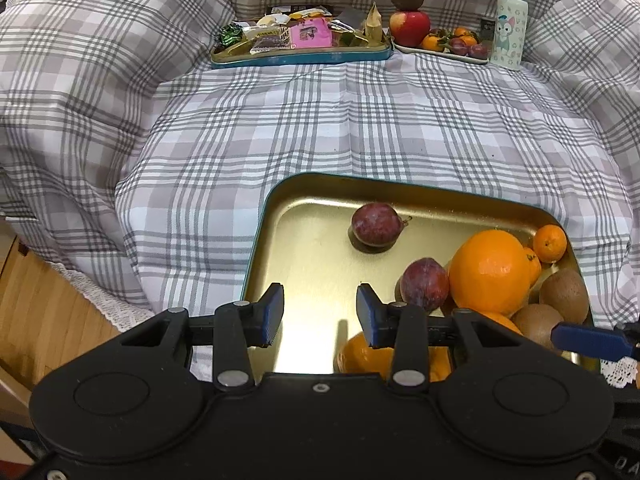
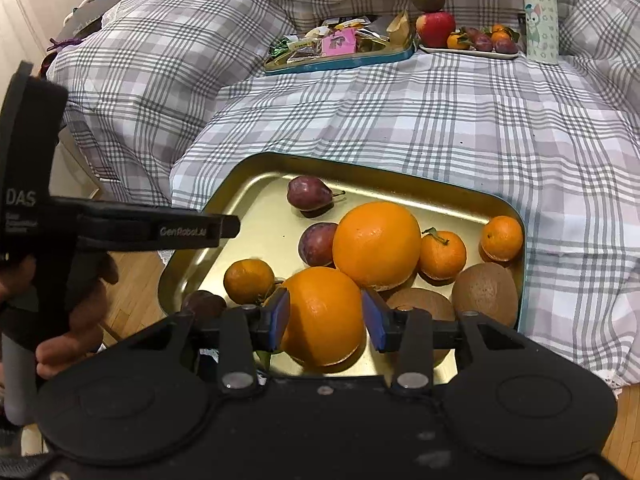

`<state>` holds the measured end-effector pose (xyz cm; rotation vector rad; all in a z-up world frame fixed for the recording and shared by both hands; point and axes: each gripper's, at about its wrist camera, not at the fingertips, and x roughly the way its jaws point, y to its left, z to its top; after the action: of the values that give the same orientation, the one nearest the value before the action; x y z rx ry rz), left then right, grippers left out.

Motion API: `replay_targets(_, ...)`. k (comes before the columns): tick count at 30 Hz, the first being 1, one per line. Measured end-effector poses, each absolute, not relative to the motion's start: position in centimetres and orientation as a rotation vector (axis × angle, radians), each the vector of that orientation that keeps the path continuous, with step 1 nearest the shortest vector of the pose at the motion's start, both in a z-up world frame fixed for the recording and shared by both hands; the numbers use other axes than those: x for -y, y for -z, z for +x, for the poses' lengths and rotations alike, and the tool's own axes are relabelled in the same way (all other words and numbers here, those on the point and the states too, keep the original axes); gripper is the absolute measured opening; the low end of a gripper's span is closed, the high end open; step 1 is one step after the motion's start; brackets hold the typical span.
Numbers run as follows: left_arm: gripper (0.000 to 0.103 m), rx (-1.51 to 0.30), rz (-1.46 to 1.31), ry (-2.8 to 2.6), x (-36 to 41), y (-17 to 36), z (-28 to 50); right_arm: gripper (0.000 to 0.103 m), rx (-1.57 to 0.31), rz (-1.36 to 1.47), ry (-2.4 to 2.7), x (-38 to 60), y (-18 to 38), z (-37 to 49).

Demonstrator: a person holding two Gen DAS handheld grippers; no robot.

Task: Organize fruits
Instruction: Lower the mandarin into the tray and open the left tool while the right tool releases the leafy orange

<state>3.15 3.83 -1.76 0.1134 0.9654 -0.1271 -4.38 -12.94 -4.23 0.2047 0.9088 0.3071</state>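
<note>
A gold tray (image 2: pixel 248 176) near me holds two large oranges, several mandarins, plums and kiwis. My right gripper (image 2: pixel 326 316) has a blue pad on each side of the nearer large orange (image 2: pixel 322 316), jaws wide; firm contact cannot be judged. The second large orange (image 2: pixel 376 242) lies just behind it. My left gripper (image 1: pixel 320 314) is open and empty over the tray's (image 1: pixel 288 188) bare left part, with a plum (image 1: pixel 425 283) just right of its right finger and another plum (image 1: pixel 376 225) farther off. The right gripper's blue fingertip (image 1: pixel 588 338) shows at the left view's right edge.
The tray lies on a plaid bedcover (image 2: pixel 440 120). At the back stand a blue tray of snacks (image 2: pixel 340 46), a white plate with an apple, kiwi, mandarins and plums (image 2: pixel 468 38), and a pale bottle (image 2: pixel 540 12). Wooden floor (image 1: pixel 44 312) shows at the left.
</note>
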Motion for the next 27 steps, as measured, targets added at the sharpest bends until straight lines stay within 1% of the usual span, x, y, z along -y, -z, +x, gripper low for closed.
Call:
replay_targets(16,0.048,-1.039,0.099,0.126,-2.7,1.3,-0.1,0.044,-0.931,0.25,-0.227,14.4,4.0,-5.5)
replay_targets(27,0.048,-1.031,0.108,0.117,-1.7,0.7,-1.7,0.046,-0.948,0.227,-0.146,15.6,4.3,-6.6)
